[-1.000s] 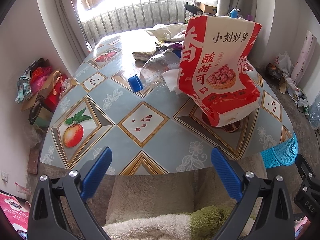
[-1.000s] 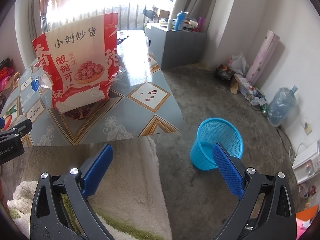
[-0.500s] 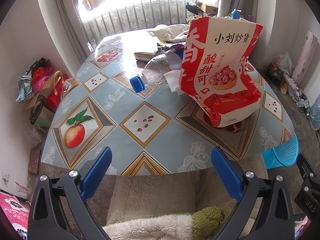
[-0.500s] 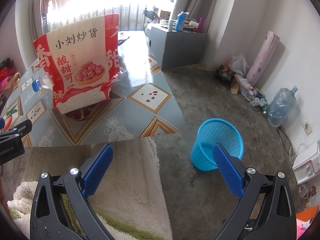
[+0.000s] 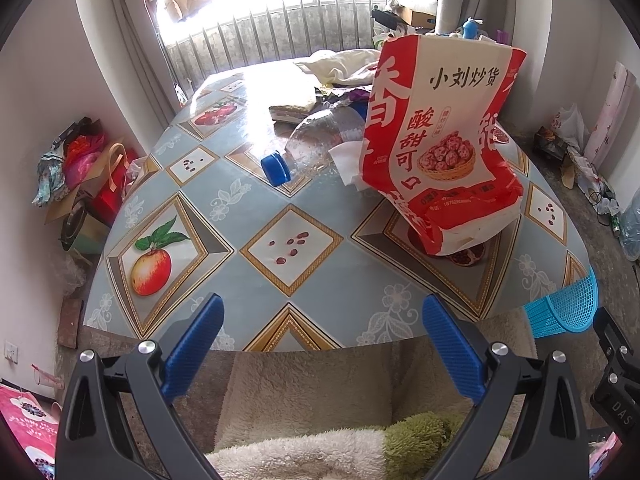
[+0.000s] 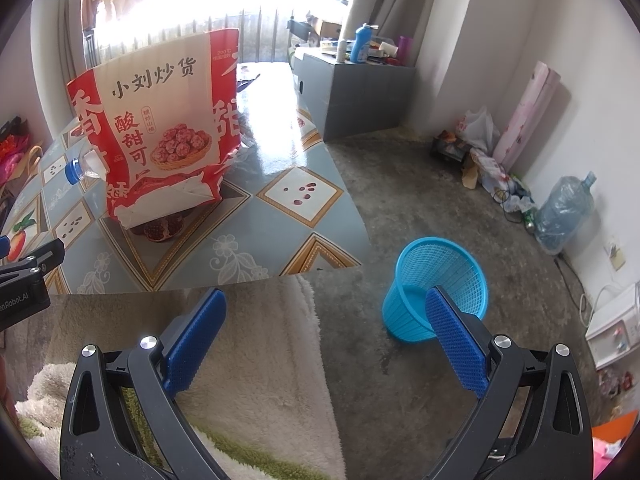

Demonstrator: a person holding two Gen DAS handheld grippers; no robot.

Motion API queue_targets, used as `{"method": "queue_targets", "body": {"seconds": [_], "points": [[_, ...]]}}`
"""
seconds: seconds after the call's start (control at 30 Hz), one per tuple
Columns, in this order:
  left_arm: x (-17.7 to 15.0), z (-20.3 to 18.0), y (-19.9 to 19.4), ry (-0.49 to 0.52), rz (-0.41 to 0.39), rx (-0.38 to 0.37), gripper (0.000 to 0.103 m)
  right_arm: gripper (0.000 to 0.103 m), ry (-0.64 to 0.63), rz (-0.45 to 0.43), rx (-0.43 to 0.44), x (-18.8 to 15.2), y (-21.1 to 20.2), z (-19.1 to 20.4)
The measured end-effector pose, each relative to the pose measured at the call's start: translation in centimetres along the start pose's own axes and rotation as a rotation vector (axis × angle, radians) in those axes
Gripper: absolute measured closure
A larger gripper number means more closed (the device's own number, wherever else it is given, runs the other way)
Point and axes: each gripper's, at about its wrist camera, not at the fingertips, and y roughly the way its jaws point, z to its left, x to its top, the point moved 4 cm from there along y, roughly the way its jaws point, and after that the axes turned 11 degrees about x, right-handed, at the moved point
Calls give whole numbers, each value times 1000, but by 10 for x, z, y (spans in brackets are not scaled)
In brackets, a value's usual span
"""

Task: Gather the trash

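left gripper (image 5: 322, 334): jaws spread, empty, short of the table (image 5: 312, 280) edge
right gripper (image 6: 326, 330): spread, empty
snack bag (image 5: 444, 148): ahead-right of left gripper
basket (image 6: 436, 288): floor, behind the right-hand finger of right gripper

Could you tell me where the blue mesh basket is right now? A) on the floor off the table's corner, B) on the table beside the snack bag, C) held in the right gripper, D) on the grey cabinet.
A: the basket stands on the concrete floor past the table corner, and the open right gripper holds nothing.
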Motion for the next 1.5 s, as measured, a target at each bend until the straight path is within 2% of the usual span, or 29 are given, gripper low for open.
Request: {"method": "queue_targets", "body": {"seconds": [1.1, 1.3, 1.5], "points": [[2, 1, 1, -4, -3, 20, 6, 8, 16, -9, 19, -1, 3, 0], [10, 10, 4, -15, -24, 18, 6, 7, 34, -59, 37, 4, -1, -1], [22, 27, 13, -74, -27, -3, 6, 7, 38, -102, 51, 16, 1, 2]]}}
